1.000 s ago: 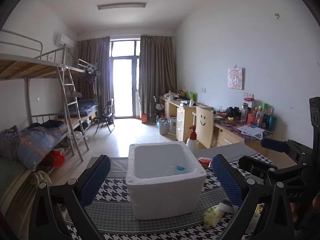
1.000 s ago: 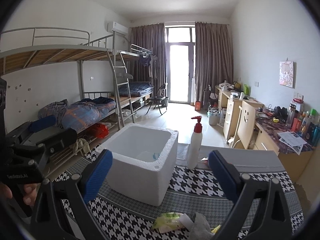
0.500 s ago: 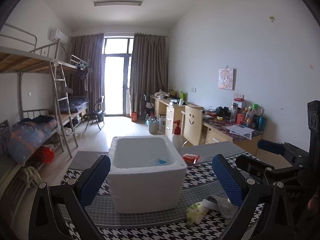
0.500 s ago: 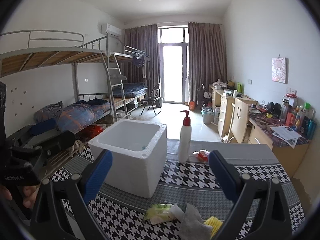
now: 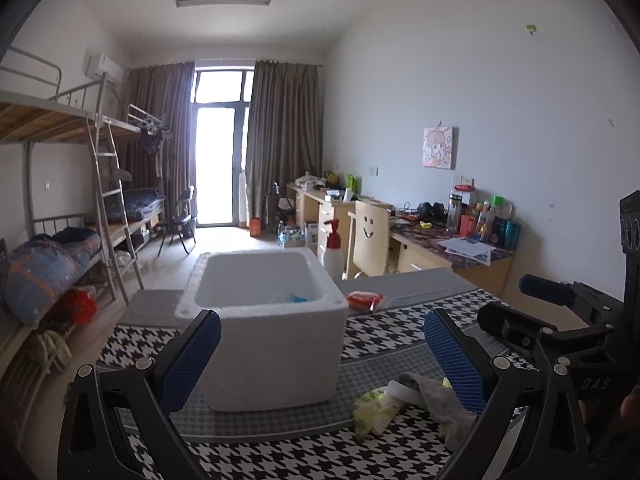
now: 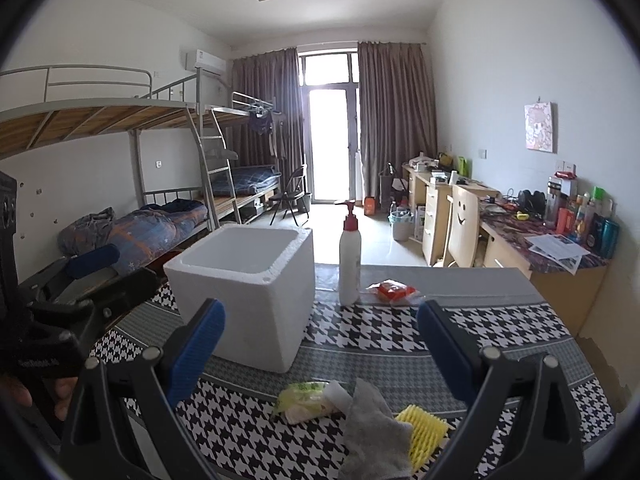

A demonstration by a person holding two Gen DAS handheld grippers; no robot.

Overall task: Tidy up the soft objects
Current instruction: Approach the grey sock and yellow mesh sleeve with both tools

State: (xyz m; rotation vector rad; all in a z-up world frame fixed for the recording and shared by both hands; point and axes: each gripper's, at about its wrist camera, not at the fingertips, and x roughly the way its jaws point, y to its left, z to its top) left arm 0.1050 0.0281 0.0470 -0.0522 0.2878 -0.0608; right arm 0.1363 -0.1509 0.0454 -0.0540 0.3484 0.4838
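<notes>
Grippers pulled back from the foam box: over the last second both wrist views have drawn away and tipped down, so the pile of soft items at the near table edge, cut off by the frame a second ago, is now in full view. Left gripper (image 5: 322, 354) and right gripper (image 6: 320, 346) both hang above the houndstooth tablecloth (image 6: 372, 332), jaws wide apart and holding nothing. The white foam box (image 6: 250, 292) stands open-topped to the left of the pump bottle (image 6: 349, 258); a blue-and-clear item (image 5: 290, 299) lies inside it, its kind too small to tell. Still out on the cloth are a yellow-green packet (image 6: 306, 398), a grey cloth (image 6: 372, 428) and a yellow foam net (image 6: 424, 426), bunched together and touching, with a red packet (image 6: 394, 290) well apart beside the bottle. The retreat suggests a drop-off is complete and the next pick is being lined up; the right gripper sits nearer the pile.
</notes>
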